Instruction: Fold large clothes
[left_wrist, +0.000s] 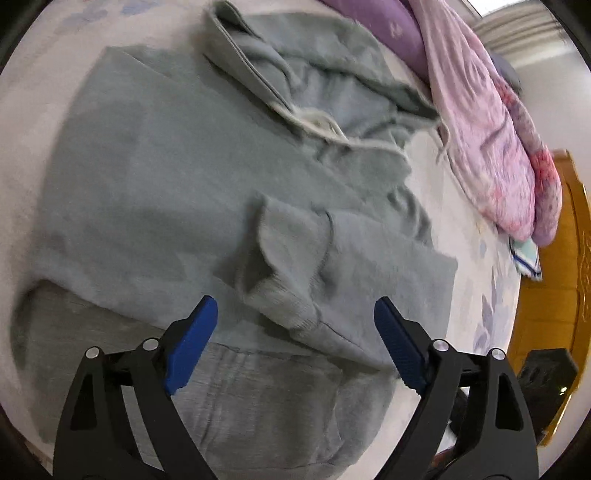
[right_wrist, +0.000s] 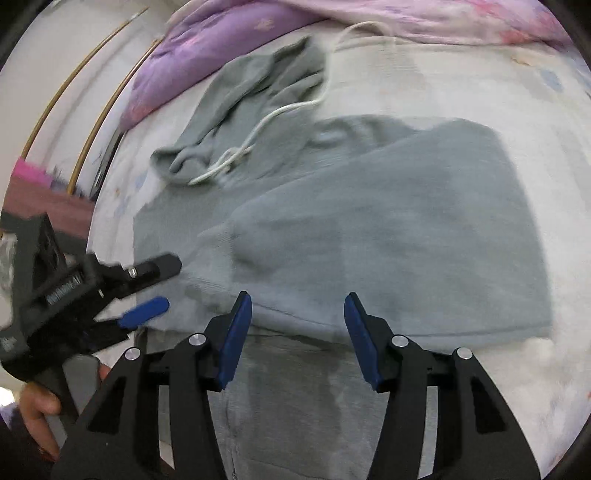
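blue pads (left_wrist: 192, 347) of my left gripper (left_wrist: 295, 306) sit closest to the lens, jaws spread wide, nothing between them, hovering over the lower part of the grey-green hoodie (left_wrist: 155, 192). hoodie lies flat on the pale bedsheet (left_wrist: 476, 236), hood (left_wrist: 295, 62) at the far end, white drawstring (left_wrist: 332, 127) trailing from the neck. one sleeve cuff (left_wrist: 280, 258) is folded in across the body, just ahead of the left pads. my right gripper (right_wrist: 297, 306) has its jaws apart too, empty, over the hoodie's hem edge, with a lighter grey garment (right_wrist: 295, 398) below it under the hoodie. from the right wrist view i see the left gripper at the left edge, a hand (right_wrist: 37, 406) on its grip. pink and purple quilt (left_wrist: 487, 129) heaped at the far side of the bed.
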